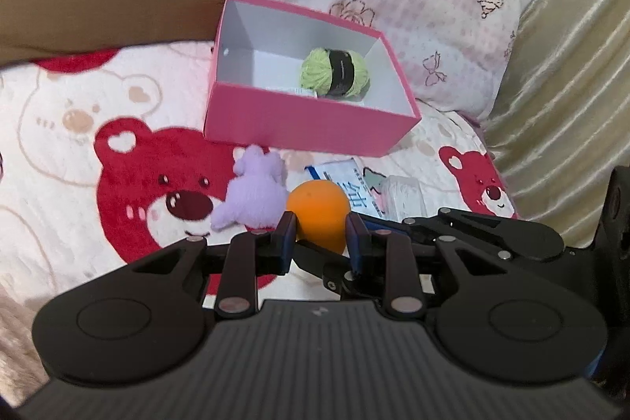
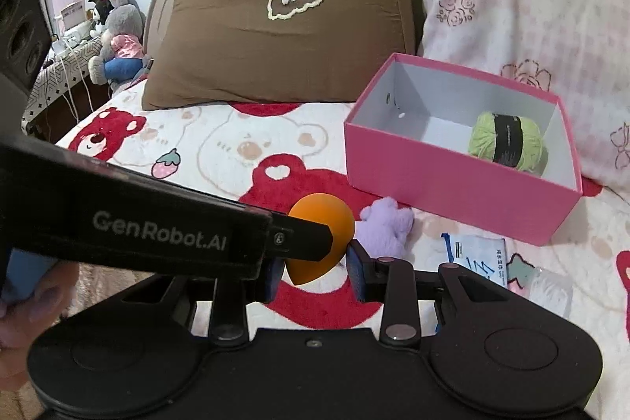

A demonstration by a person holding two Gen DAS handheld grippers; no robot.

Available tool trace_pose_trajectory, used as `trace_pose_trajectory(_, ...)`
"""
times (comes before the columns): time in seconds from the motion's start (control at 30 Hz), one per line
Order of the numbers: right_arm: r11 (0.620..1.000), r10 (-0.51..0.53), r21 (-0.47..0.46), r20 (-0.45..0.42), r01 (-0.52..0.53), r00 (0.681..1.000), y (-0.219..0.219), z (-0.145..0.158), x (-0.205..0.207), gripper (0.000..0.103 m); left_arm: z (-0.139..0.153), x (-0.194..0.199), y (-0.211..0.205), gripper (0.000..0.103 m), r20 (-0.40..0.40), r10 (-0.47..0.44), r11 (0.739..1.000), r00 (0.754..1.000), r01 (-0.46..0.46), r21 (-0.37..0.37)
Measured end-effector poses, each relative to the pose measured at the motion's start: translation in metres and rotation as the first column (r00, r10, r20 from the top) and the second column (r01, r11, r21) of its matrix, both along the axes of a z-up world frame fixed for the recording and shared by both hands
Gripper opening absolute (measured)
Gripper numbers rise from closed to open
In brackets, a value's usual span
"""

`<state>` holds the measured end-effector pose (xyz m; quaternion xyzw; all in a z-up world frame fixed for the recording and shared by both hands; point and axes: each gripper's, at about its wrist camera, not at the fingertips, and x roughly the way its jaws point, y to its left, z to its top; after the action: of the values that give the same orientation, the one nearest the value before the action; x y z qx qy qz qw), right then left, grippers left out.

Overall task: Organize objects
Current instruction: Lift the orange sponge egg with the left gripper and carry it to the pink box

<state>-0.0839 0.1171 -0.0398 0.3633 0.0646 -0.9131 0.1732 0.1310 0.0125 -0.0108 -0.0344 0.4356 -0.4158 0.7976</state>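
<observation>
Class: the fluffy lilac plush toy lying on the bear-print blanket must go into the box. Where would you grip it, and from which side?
Grip the fluffy lilac plush toy across its plump body, coming from above: it lies flat on the blanket, soft and squeezable, with its limbs too thin.

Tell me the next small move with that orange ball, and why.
Probably carry the orange ball forward over the pink box before letting go. Both the left gripper and the right gripper are shut on it above the bed, and the open box just beyond holds only a green ball of yarn, leaving room.
</observation>
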Motion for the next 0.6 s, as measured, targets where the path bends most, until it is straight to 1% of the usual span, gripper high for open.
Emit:
trace_pose_trajectory(0.13,0.999,-0.016,-0.033,0.004,0.016,1.000,0.003,0.012,-0.003,0.039,0.014,0.004,-0.002,0.026,0.005,-0.007,1.000,1.000,0.007,0.004)
trace_pose_trajectory(0.23,0.999,-0.011,-0.032,-0.013,0.010,1.000,0.004,0.020,-0.005,0.039,0.026,0.010,-0.007,0.025,0.013,-0.036,0.999,0.999,0.036,0.013)
trace_pose_trajectory(0.3,0.999,-0.011,-0.038,-0.011,0.011,1.000,0.006,0.026,-0.008,0.039,0.032,0.014,-0.011,0.025,0.005,-0.044,0.999,0.999,0.044,0.009)
trace_pose_trajectory(0.43,0.999,-0.027,-0.027,-0.024,0.026,0.999,0.009,0.039,-0.016,0.039,0.041,0.027,-0.017,0.025,-0.015,-0.063,0.997,0.998,0.062,-0.041)
trace_pose_trajectory(0.53,0.999,-0.035,-0.018,-0.026,0.035,0.999,0.014,0.049,-0.025,0.039,0.044,0.034,-0.024,0.025,-0.003,-0.072,0.995,0.997,0.072,-0.065)
trace_pose_trajectory(0.6,0.999,-0.038,-0.019,-0.021,0.037,0.999,0.017,0.054,-0.033,0.039,0.047,0.040,-0.027,0.025,0.001,-0.066,0.993,0.998,0.065,-0.094)
